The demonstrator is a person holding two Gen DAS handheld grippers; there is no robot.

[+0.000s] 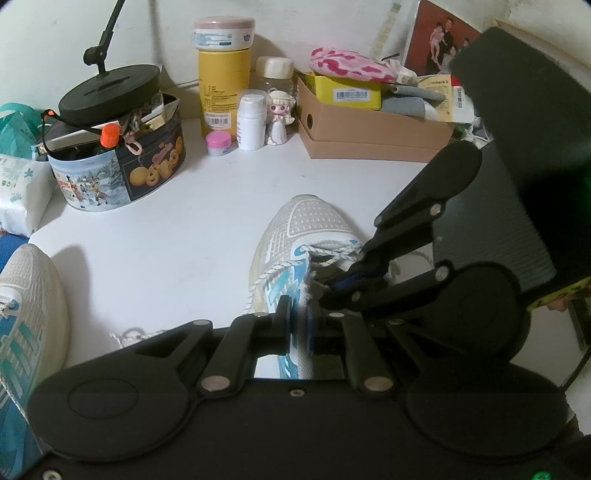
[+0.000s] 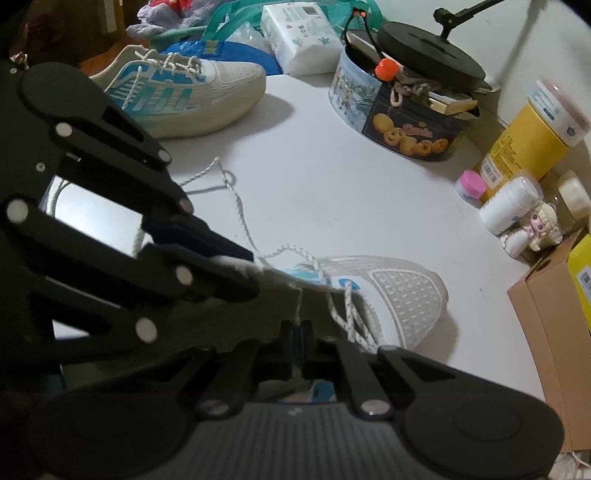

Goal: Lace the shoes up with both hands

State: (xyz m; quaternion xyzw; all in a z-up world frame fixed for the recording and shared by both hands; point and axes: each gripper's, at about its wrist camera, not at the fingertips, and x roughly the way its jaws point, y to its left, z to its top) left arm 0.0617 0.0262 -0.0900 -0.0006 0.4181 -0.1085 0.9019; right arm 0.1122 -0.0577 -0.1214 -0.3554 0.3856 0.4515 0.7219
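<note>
At near edge of bench [image 2: 332, 184]: shoe [image 2: 399, 295], toe toward far clutter. Left gripper [image 1: 298, 325] fingers pinching shoe's side. Right gripper [image 2: 300, 345] fingers pressed on lace [image 2: 240, 218]. Advice: hold shoe steady, pull lace slowly through eyelet, avoid tangle.

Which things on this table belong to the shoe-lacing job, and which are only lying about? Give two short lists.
Belongs to the job:
- near shoe
- its loose lace
- second shoe
- left claw
- right claw

Just lying about:
- cookie tin
- yellow canister
- pink-lidded jar
- white bottle
- doll figurine
- cardboard box
- tissue pack
</note>
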